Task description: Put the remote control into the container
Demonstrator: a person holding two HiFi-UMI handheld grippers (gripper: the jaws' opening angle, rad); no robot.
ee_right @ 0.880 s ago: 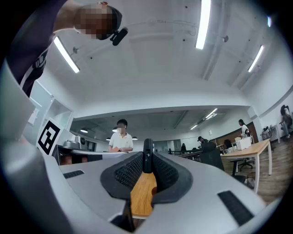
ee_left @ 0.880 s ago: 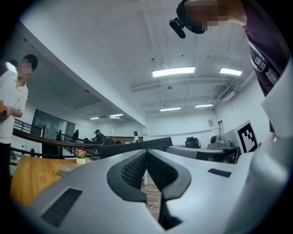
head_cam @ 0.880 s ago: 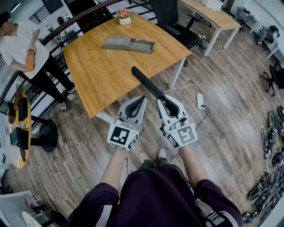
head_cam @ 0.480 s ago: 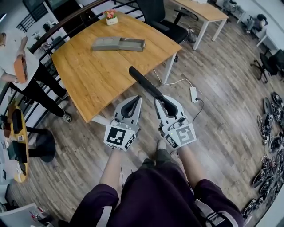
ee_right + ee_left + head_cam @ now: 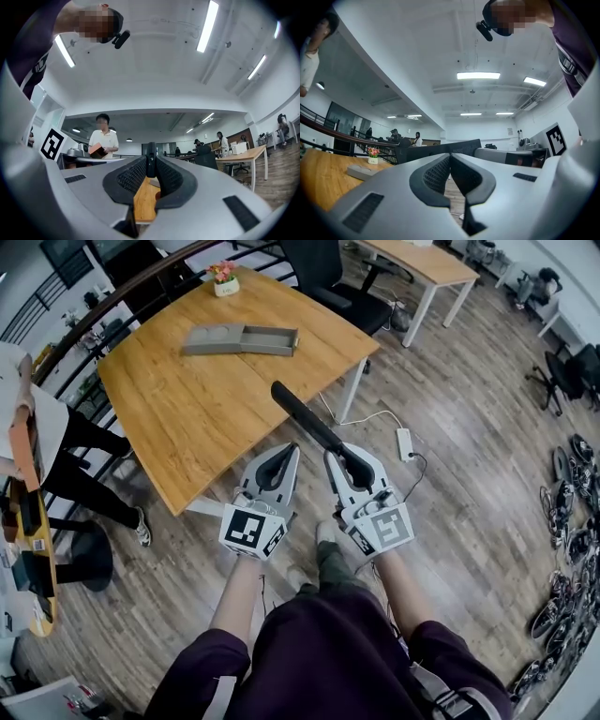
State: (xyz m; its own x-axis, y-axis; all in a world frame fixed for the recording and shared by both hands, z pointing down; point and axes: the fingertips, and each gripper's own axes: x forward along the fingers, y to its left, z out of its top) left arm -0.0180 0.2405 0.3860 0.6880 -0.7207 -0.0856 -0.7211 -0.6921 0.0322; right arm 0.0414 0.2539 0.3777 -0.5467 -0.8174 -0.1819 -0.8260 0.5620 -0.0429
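Right gripper point(image 5: 342, 457): I see it pinching remote control point(image 5: 302, 415).
Left gripper point(image 5: 284, 457): pressed together, empty.
Container point(image 5: 242, 339): on table point(image 5: 187, 418).

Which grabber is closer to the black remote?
Right. The right gripper is clamped on the remote control; the left gripper sits shut and empty beside it, apart.

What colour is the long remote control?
Black. The long slim remote control shows best in the head view.

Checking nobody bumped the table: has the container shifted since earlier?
No. The container keeps its place on the table, near the flower pot; only the view shifted.
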